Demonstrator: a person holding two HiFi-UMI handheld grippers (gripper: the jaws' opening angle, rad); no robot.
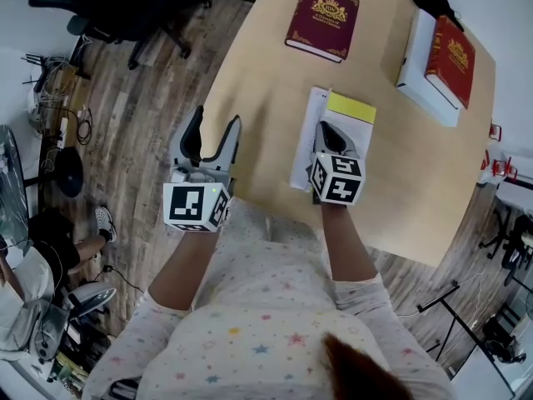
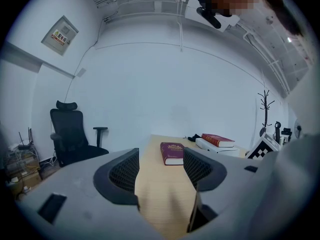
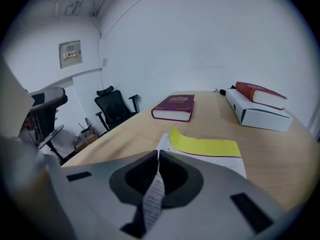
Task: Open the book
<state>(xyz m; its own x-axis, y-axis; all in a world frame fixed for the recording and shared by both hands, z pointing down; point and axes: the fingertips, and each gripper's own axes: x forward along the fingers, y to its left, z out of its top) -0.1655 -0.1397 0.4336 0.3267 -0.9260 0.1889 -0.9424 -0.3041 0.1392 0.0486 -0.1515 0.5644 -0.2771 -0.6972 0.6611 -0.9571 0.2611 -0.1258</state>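
A thin white book [image 1: 310, 123] with a yellow sheet [image 1: 350, 109] on top lies in the middle of the wooden table [image 1: 266, 73]. My right gripper [image 1: 331, 133] rests over its near part, shut on a printed page of the book. In the right gripper view that page [image 3: 152, 196] hangs pinched between the closed jaws, and the yellow sheet [image 3: 205, 146] curls up at its left edge. My left gripper [image 1: 215, 127] hovers at the table's left edge, beside the book, open and holding nothing; its fingers [image 2: 122, 171] frame bare tabletop.
A maroon book [image 1: 322, 21] lies at the far side of the table. A red book [image 1: 450, 59] sits on a white box [image 1: 416, 77] at the far right, with a black item [image 1: 433, 2] behind. A black office chair [image 1: 125, 7] stands on the floor at left.
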